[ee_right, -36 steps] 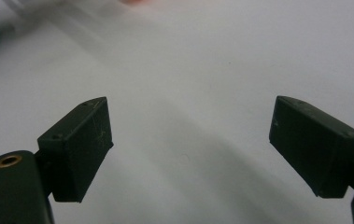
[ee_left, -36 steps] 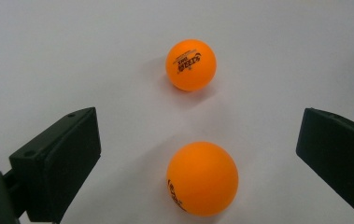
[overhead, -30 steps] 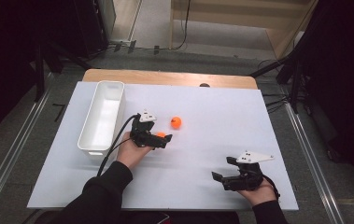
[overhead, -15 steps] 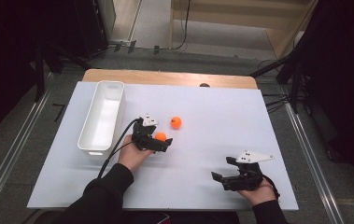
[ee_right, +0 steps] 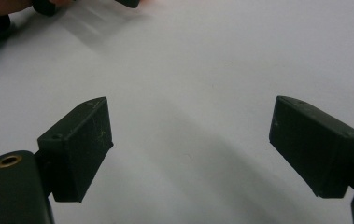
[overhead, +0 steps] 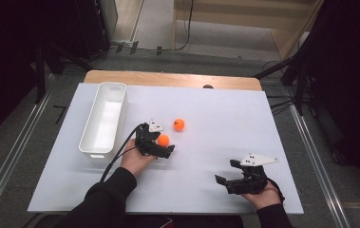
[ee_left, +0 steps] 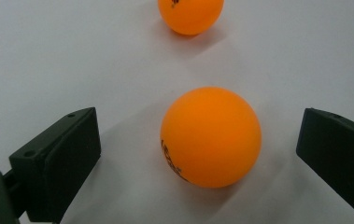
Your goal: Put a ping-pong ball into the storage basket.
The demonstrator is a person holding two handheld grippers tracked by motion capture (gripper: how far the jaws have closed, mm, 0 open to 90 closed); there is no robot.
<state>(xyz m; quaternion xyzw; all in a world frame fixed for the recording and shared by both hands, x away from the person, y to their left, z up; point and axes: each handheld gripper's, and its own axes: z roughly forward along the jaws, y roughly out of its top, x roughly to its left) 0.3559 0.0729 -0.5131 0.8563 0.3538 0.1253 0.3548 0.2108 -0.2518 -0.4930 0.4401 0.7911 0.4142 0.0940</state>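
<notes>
Orange ball (ee_left: pixel 210 136), round and so without a long axis, lay on the white table (overhead: pixel 215 118) with its black print turned toward the left gripper (ee_left: pixel 198 154). It sat between that gripper's 2 spread jaws, touching neither. A 2nd ball (ee_left: pixel 191 14) rested just beyond. The right gripper (ee_right: pixel 191 144) gaped wide over bare table, well apart from both.

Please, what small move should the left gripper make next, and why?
Probably close the left gripper on the near orange ball. The ball lies on the white table between the open jaws, with a gap on each side, so nothing holds it yet.
</notes>
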